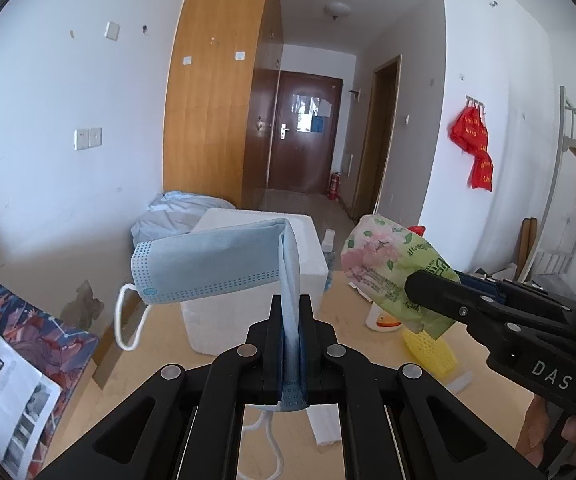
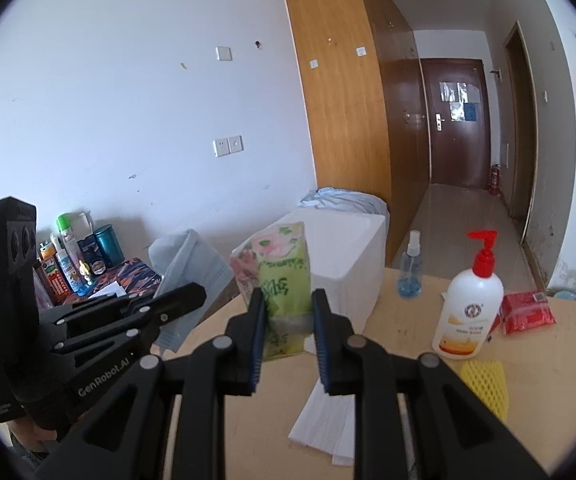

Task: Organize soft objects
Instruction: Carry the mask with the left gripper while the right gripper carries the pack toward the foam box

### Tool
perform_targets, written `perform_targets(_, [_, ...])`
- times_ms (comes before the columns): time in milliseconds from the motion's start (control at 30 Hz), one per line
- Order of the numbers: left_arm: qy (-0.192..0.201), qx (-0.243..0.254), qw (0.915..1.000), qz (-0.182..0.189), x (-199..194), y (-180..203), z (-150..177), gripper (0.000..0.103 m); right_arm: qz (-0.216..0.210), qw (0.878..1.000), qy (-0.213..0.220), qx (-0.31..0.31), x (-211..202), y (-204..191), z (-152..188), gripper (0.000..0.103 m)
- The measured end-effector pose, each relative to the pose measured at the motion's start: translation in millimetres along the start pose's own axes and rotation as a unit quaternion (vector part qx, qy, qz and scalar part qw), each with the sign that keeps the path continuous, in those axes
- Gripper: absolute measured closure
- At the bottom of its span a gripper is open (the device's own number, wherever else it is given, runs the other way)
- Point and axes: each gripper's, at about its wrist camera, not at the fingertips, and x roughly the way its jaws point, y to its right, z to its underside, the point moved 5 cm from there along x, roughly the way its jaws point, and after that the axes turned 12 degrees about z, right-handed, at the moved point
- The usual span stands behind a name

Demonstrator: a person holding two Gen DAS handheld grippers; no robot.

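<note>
While clamped in the left gripper (image 1: 289, 312), pleated blue paper face mask (image 1: 208, 266) droops leftward; right gripper (image 2: 288, 312) pinching green floral tissue pack (image 2: 278, 276), both lifted for sorting.

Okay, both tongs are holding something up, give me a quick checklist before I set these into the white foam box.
1. Left tongs clamped on the pale blue pleated face mask: ok.
2. Right tongs gripping the green floral tissue pack: ok, pads on both sides.
3. Mask's white ear loop free of snags: ok, it dangles in the air.
4. White foam box open on top: cannot tell, no opening shows in either view.
5. White pump bottle with red nozzle out of the way: ok, it stands right of the box.
</note>
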Motion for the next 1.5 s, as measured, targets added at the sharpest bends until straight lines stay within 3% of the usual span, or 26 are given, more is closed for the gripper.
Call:
perform_targets(500, [0.005,0.003,1.0000,0.007,30,-13,-44,0.097,0.014,1.000,0.015,-0.005,41,6,-34,0.077])
perform_targets(767, [0.002,0.004,0.9999,0.015,64,-28,-66,0.097,0.016,1.000,0.008,0.002,70,18,-48,0.077])
perform_targets(1133, [-0.023,-0.004,0.9990,0.038,109,-49,-71,0.097,0.012,1.000,-0.005,0.011,99,24,-53,0.077])
perform_targets(1500, [-0.043,0.002,0.9986,0.031,129,-52,-71,0.097,0.004,1.000,-0.024,0.011,115,21,-52,0.077])
